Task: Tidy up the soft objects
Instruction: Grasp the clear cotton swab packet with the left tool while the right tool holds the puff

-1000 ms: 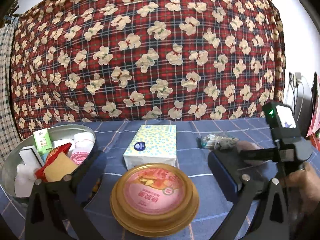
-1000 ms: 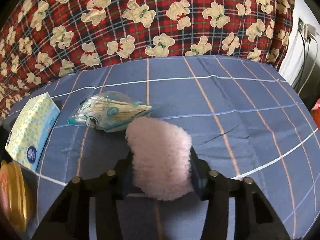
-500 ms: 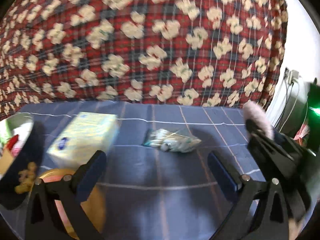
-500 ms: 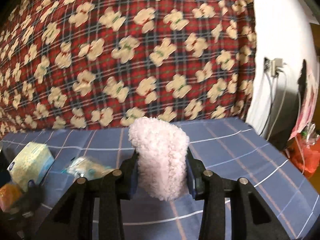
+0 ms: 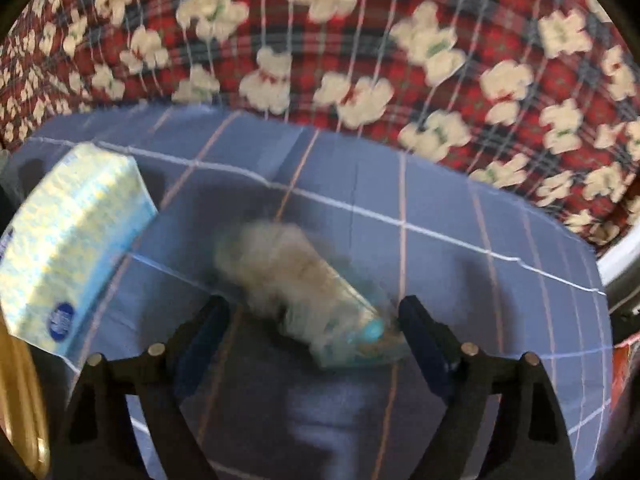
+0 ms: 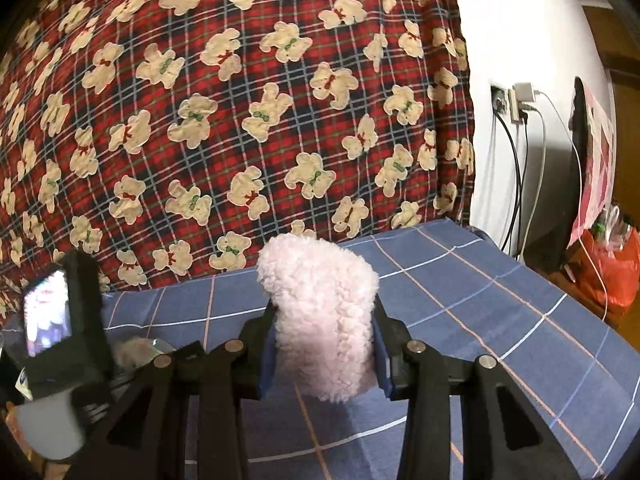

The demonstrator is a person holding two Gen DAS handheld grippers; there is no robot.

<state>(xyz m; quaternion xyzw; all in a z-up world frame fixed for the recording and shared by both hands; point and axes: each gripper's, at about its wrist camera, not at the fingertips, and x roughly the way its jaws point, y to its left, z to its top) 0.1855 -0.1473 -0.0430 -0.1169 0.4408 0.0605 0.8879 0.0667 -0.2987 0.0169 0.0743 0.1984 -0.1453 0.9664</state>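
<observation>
A clear bag of cotton swabs lies blurred on the blue checked sheet. My left gripper points down over it. Its jaws are closing with the bag between the fingertips, and I see no firm press on it. In the right wrist view my right gripper is shut on a pink fluffy soft object and holds it upright above the sheet. The back of the left gripper, with its small lit screen, shows at the left of that view.
A blue-and-yellow tissue pack lies left of the bag. A gold tin's rim shows at the left edge. A red plaid bear quilt rises behind the sheet. Wall socket with cables and a red bag stand at the right.
My left gripper swung right and down, from the gold tin and metal basin to over the swab bag, and its jaws narrowed. My right gripper rose and tilted up, still holding the pink fluffy object.
</observation>
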